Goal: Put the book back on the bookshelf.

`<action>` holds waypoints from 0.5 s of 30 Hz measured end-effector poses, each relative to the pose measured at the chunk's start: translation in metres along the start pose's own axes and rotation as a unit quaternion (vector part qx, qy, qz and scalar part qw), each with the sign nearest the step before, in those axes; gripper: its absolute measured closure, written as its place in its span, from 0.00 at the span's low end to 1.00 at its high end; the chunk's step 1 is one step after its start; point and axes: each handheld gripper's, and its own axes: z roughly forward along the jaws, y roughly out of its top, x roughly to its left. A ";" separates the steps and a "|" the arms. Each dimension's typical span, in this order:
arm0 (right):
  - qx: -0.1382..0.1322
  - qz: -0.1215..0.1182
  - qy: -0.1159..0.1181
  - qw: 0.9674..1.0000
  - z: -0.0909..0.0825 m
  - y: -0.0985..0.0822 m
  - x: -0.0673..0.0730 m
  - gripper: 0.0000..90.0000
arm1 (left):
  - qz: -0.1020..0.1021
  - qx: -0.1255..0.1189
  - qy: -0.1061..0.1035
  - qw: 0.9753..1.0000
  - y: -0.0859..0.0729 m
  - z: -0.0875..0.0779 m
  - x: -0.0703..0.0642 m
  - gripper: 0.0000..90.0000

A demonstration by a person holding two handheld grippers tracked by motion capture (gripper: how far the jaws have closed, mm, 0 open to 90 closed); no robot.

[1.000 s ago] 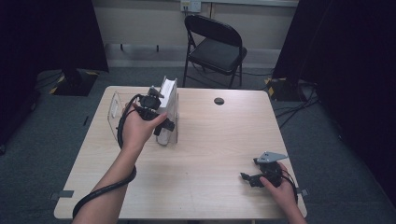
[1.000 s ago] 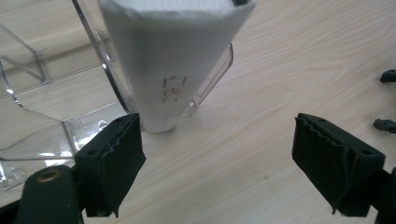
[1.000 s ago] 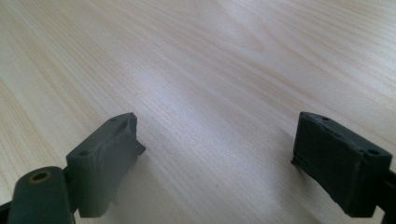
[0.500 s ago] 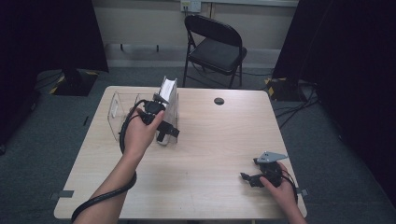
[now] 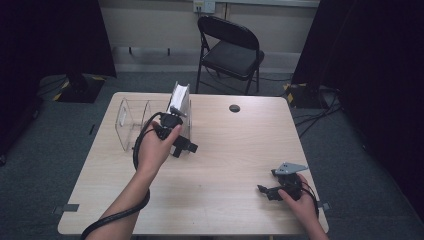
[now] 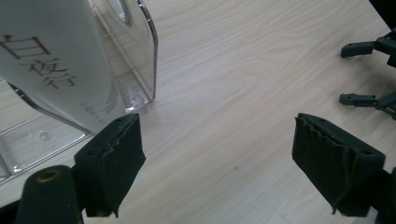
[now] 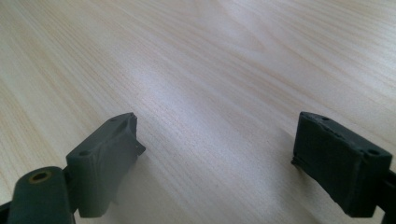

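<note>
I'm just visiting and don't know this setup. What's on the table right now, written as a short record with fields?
Table: pale wood
Rack: clear plastic, at the table's far left
Book: white, with printed characters, standing tilted in the rack
Left gripper: jaws open, nothing between them, beside the rack's end
Right gripper: jaws open, over bare wood near the table's right front corner
Small dark disc: near the far edge
Chair: black folding chair behind the table

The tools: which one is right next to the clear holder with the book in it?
The left tool, by the clear holder and its book. The right tool rests apart over bare table.
</note>
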 end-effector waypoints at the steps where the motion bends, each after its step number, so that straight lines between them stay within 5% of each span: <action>1: 0.000 0.000 0.000 1.000 0.000 0.000 0.000 0.14 | 0.000 0.002 -0.002 1.000 0.000 0.001 -0.001 0.18; 15: 0.000 -0.001 0.000 1.000 0.000 0.000 0.000 0.14 | 0.021 -0.002 -0.023 1.000 -0.007 0.014 -0.015 0.18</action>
